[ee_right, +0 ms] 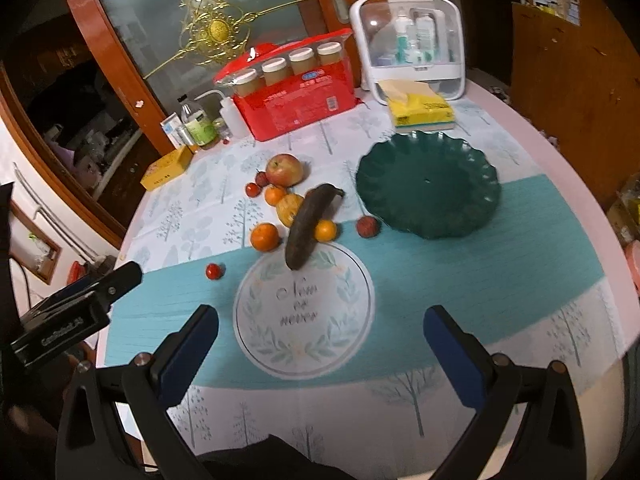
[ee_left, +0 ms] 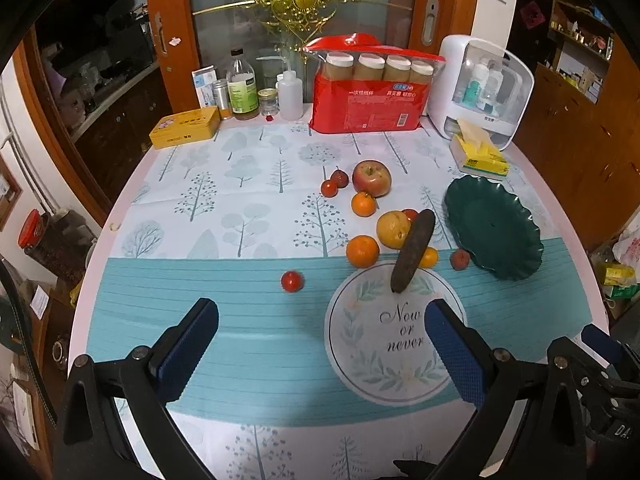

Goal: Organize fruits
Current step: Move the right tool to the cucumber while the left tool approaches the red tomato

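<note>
Green plate [ee_right: 472, 216] bare, fruit [ee_right: 280, 172] beside

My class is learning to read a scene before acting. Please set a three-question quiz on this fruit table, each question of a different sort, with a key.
1. True or false: the green plate already holds fruit.
2. Multiple choice: the dark, overripe banana lies with its near end on A) the yellow tissue pack, B) the round "Now or never" print, C) the plate.
3. Fill in: both the left gripper and the right gripper are ____ and hold nothing.

Key: 1 false, the plate is empty. 2 B, the round print. 3 open.
</note>
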### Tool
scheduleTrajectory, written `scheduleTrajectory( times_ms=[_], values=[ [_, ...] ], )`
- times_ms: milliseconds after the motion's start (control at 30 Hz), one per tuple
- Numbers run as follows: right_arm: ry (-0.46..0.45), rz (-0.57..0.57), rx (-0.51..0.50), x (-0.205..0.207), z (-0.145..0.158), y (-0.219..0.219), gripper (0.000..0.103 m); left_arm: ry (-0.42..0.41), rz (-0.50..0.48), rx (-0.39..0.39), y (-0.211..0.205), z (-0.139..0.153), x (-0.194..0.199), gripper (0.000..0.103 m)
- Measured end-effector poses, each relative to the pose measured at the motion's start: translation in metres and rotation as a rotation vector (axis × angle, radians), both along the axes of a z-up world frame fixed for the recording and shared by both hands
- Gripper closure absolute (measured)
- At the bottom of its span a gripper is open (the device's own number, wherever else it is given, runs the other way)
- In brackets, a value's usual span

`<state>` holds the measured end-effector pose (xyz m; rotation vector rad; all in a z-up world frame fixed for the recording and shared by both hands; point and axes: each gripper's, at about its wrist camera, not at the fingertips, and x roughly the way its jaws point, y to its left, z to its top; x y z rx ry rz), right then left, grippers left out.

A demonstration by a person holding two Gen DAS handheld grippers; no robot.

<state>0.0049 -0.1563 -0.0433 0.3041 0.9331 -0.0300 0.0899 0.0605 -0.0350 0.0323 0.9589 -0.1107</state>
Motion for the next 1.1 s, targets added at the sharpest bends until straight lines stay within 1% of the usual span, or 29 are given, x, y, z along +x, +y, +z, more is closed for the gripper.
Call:
scheduleTrajectory(
  times_ms=[133, 267, 400, 567, 633, 700, 833, 967, 1033, 1100],
  values=[
    [-0.008, 0.023, 0.028, 0.025, -0.006, -0.005, 0.0, 0.042, 0.011, 0.007, -0.002, -0.013, 0.027, 0.001],
    [-0.032, 0.037, 0.053, 0.052, -0.013, -0.011, 0.0, 0.093, 0.045, 0.01, 0.002, -0.033, 0.052, 0.001],
    [-0.042, 0.046, 0.079, 0.08, -0.025, -0.016, 0.001, 0.132, 0.085, 0.011, 0.01, -0.053, 0.07, 0.001],
    [-0.034, 0.06, 0.101, 0.116, -0.043, -0.019, 0.002, 0.184, 0.131, 0.011, 0.018, -0.081, 0.093, 0.001],
    [-0.023, 0.071, 0.11, 0.128, -0.054, -0.019, 0.004, 0.201, 0.146, 0.009, 0.022, -0.093, 0.1, 0.001],
    [-0.005, 0.084, 0.121, 0.14, -0.066, -0.019, 0.009, 0.22, 0.162, 0.006, 0.025, -0.104, 0.106, 0.001],
    [0.04, 0.109, 0.141, 0.163, -0.092, -0.017, 0.013, 0.248, 0.195, 0.003, 0.031, -0.127, 0.118, 0.001],
    [0.072, 0.122, 0.145, 0.18, -0.114, -0.014, 0.018, 0.274, 0.216, -0.002, 0.035, -0.149, 0.128, 0.004],
    [0.086, 0.125, 0.152, 0.187, -0.122, -0.014, 0.021, 0.283, 0.22, -0.005, 0.035, -0.156, 0.131, 0.008],
    [0.112, 0.131, 0.161, 0.193, -0.133, -0.012, 0.024, 0.278, 0.215, -0.022, 0.036, -0.161, 0.134, 0.008]
  ],
)
